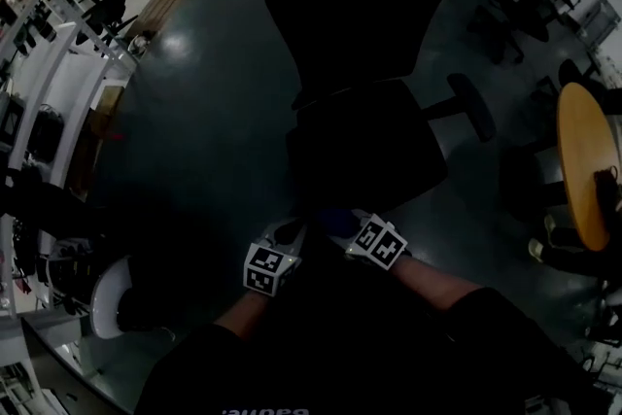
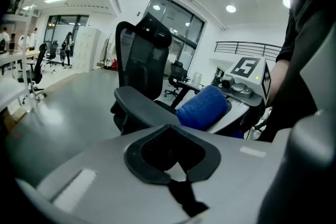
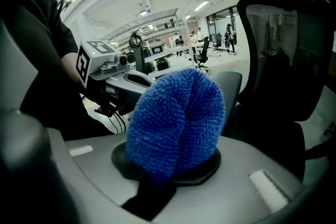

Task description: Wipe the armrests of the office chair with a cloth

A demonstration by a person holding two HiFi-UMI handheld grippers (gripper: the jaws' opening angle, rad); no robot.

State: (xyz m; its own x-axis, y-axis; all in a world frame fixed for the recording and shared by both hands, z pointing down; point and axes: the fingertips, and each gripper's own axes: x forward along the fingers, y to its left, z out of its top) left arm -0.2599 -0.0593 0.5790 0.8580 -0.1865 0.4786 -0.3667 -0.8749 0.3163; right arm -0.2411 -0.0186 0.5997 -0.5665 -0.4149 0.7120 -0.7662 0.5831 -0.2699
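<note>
Closed on a blue cloth (image 3: 176, 123), the jaws of the right gripper (image 3: 167, 165) clamp its fluffy folded bulge, which fills the middle of the right gripper view. On the left gripper (image 2: 169, 150) the jaws are pressed together with nothing between them. In the left gripper view the cloth sits just right of centre, at the near end of a grey armrest (image 2: 140, 105) of the office chair (image 2: 142, 55); whether it touches the pad I cannot tell. In the dim head view both grippers sit at lower centre, close together in front of the seat (image 1: 364, 151). Each carries a cube (image 1: 270, 267) with black-and-white square markers. Pale lettering (image 1: 264, 411) at the bottom edge is too dim to read.
</note>
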